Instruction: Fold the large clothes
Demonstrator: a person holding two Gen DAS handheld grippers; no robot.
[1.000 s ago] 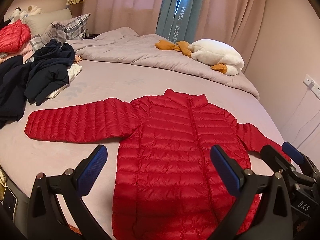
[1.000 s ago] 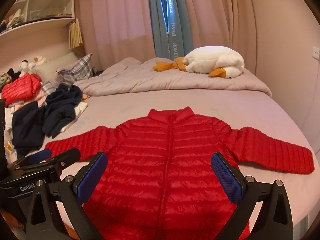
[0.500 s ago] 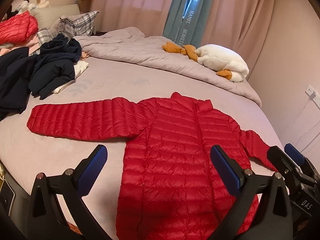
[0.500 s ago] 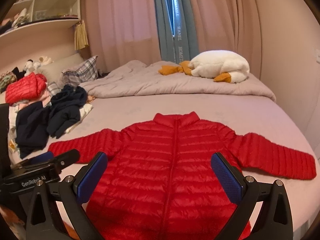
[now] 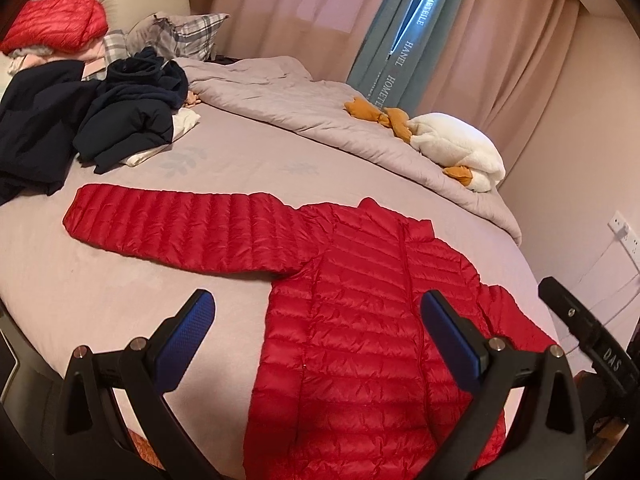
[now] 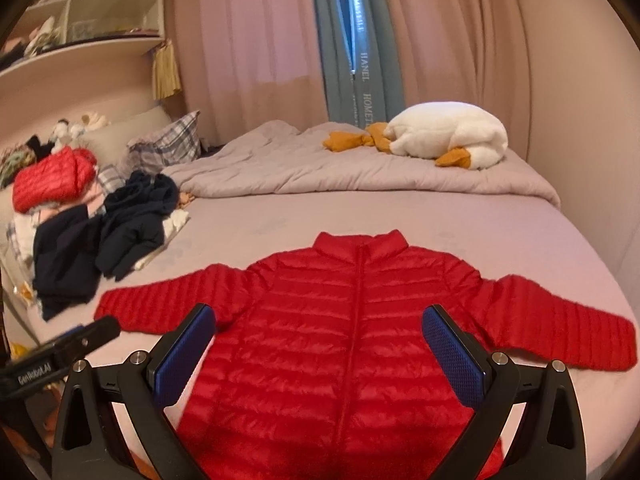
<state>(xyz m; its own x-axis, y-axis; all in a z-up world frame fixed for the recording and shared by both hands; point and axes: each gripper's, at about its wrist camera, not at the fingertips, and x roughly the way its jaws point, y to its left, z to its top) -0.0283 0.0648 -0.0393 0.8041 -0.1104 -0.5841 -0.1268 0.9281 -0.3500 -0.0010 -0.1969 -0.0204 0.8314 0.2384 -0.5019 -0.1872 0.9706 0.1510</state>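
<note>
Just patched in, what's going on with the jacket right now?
Nothing is held yet. The red jacket lies flat on the bed, zipped, front up, both sleeves spread out sideways. The left gripper and right gripper are both open and hover above its lower half, touching nothing. No fold has been made. A pile of dark clothes sits off to the left.

We're in a home bedroom: a wide bed (image 6: 400, 216) with a rumpled grey duvet (image 6: 360, 168), a plaid pillow (image 6: 168, 144), a plush goose (image 6: 448, 136), and drawn pink curtains (image 6: 248, 32) behind.
</note>
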